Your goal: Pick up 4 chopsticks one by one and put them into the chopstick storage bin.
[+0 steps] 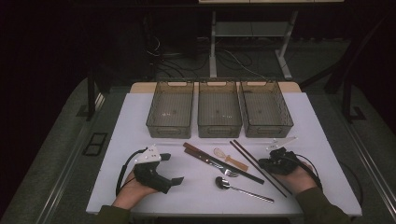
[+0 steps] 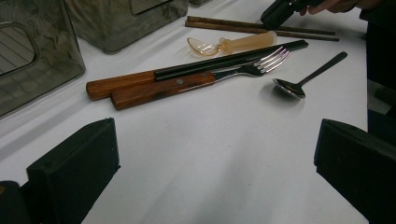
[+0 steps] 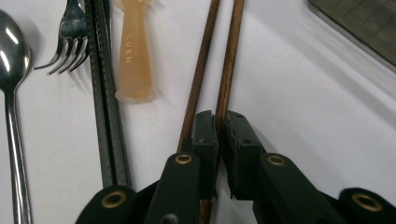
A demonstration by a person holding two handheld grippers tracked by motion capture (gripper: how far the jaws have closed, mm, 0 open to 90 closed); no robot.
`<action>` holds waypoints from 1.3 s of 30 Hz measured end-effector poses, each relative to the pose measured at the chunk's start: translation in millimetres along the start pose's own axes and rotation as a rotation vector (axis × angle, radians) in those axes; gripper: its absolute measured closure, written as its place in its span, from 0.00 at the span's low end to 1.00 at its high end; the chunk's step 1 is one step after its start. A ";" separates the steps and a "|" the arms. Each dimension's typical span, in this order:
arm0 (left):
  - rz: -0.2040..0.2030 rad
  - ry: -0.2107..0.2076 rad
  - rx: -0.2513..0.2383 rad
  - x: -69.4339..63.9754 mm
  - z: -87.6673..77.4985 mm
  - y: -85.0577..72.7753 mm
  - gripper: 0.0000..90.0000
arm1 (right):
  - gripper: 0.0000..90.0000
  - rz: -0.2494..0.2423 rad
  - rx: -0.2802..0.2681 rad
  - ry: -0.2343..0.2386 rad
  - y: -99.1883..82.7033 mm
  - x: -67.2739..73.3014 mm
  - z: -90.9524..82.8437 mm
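My left claw (image 1: 179,180) rests on the counter (image 1: 140,121) with its jaws spread wide and nothing between them, the wooden-handled knife (image 2: 187,69) and fork (image 2: 196,79) lying just ahead of it. My right claw (image 3: 218,122) has pinched shut on one brown chopstick (image 3: 229,70), its twin (image 3: 201,65) touching the outside of one jaw. All three bins (image 1: 219,109) beyond the claws look empty (sorting, I judge, has barely begun), so everything is left to do.

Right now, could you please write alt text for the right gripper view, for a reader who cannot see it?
The right gripper is closed on one of two brown chopsticks, which lie on a white table. To the left lie a pale plastic handle, a fork and a spoon.
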State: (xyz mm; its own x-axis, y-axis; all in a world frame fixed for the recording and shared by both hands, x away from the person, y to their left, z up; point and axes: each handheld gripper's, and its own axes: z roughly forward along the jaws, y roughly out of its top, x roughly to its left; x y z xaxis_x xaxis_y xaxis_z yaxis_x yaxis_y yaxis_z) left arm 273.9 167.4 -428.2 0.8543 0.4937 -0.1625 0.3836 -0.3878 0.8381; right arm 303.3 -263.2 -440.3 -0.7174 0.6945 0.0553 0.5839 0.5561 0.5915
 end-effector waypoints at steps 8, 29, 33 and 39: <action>0.002 -0.001 0.000 -0.5 0.6 0.0 0.00 | 0.95 0.013 0.000 -0.023 0.1 2.5 0.2; 0.008 -0.009 0.001 -0.7 0.9 -0.1 0.00 | 0.95 0.028 -0.041 -0.005 -0.4 -7.3 -8.6; 0.011 -0.011 0.003 -1.3 1.5 -0.6 0.00 | 0.95 0.009 -0.056 0.014 0.6 -7.7 -11.6; 0.013 -0.015 0.004 -1.2 1.6 -1.7 0.00 | 0.95 -0.002 -0.075 0.049 2.8 -7.8 -15.6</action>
State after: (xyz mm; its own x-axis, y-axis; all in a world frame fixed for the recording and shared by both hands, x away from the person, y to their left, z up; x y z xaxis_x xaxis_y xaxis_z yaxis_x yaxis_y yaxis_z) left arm 272.8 166.2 -430.2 0.8647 0.4764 -0.1593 0.3732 -0.3971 0.8384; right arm 304.6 -274.2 -426.6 -0.7372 0.6693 0.0928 0.5542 0.5203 0.6498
